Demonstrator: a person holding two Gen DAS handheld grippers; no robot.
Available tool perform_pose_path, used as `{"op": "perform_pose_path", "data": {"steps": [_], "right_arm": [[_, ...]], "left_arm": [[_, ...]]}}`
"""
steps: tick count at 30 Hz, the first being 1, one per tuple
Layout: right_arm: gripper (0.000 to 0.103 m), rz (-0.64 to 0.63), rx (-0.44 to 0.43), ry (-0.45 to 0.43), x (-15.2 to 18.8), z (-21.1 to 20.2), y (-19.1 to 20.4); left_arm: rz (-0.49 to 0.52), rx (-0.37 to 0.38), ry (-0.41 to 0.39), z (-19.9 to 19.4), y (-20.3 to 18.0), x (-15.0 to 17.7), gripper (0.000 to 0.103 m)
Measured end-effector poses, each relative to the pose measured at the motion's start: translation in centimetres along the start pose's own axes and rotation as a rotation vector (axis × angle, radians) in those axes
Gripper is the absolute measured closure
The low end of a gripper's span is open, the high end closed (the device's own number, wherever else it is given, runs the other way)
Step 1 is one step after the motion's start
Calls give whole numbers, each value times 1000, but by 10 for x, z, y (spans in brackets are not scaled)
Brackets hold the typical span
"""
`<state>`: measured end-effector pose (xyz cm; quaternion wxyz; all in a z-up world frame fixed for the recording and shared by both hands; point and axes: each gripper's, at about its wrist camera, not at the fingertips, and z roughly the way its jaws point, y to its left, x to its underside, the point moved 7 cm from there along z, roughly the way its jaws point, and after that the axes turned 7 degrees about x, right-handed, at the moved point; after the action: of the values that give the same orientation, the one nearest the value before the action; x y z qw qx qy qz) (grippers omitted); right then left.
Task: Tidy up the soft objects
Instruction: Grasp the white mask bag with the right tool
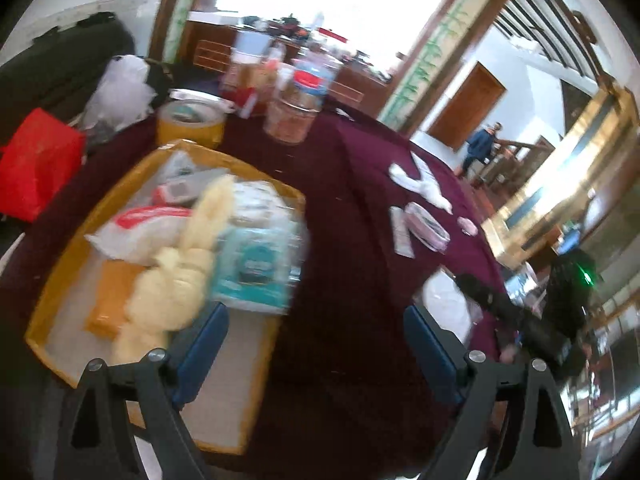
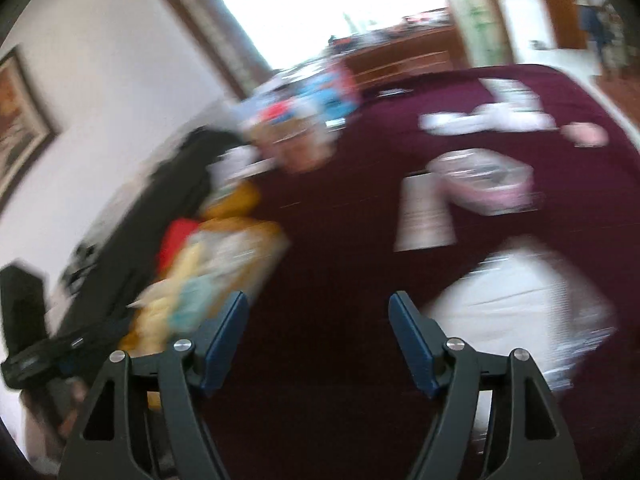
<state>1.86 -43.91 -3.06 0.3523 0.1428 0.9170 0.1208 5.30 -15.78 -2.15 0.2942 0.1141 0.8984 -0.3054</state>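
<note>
A yellow tray point(image 1: 52, 300) on the dark red tablecloth holds a pale yellow plush toy point(image 1: 176, 280), a teal tissue pack point(image 1: 256, 268), a white bag with red print point(image 1: 140, 228) and an orange pack point(image 1: 108, 300). My left gripper point(image 1: 316, 336) is open and empty at the tray's right edge. Loose on the cloth lie white socks point(image 1: 420, 180), a pink pack point(image 1: 428, 228) and a white packet point(image 1: 448, 304). My right gripper point(image 2: 318, 320) is open and empty over bare cloth, between the tray point(image 2: 276, 236) and the white packet point(image 2: 520, 308). The right wrist view is blurred.
A yellow tape roll point(image 1: 190, 120), a clear jar point(image 1: 288, 120) and bottles stand at the table's far side. A red bag point(image 1: 36, 160) and dark luggage point(image 1: 60, 64) are at left. The other gripper and hand point(image 1: 532, 320) show at right. A person stands by a door far off.
</note>
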Motion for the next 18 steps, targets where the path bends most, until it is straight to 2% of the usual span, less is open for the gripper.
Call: {"op": "perform_pose_path", "data": {"steps": [4,7,10,11,12,13,14,15,18], "right_arm": [[31,105,185,87,-16,8,-103],[31,175,253,146,-15,17,-151],[30,194,176,216,-8,31,-161],[31,185,153,205,-8,28,-159],[33,187,98,228,-5,27,-155],[37,194,37,250,-2,26,-150],[48,222,-52,276,3,26,-144],[50,238,-106,291,8,25,-139],[51,227,-139,314,21,24,-121]], "left_arm": [[12,42,43,18,-24,9,11],[18,73,85,31,-40,19,11],[25,88,115,37,-50,27,11],[25,88,124,39,-52,29,11],[26,86,129,40,-54,32,11],[29,87,134,41,-55,33,11],[31,89,136,40,-56,34,11],[31,90,131,39,-57,34,11],[48,75,108,37,-59,34,11]]}}
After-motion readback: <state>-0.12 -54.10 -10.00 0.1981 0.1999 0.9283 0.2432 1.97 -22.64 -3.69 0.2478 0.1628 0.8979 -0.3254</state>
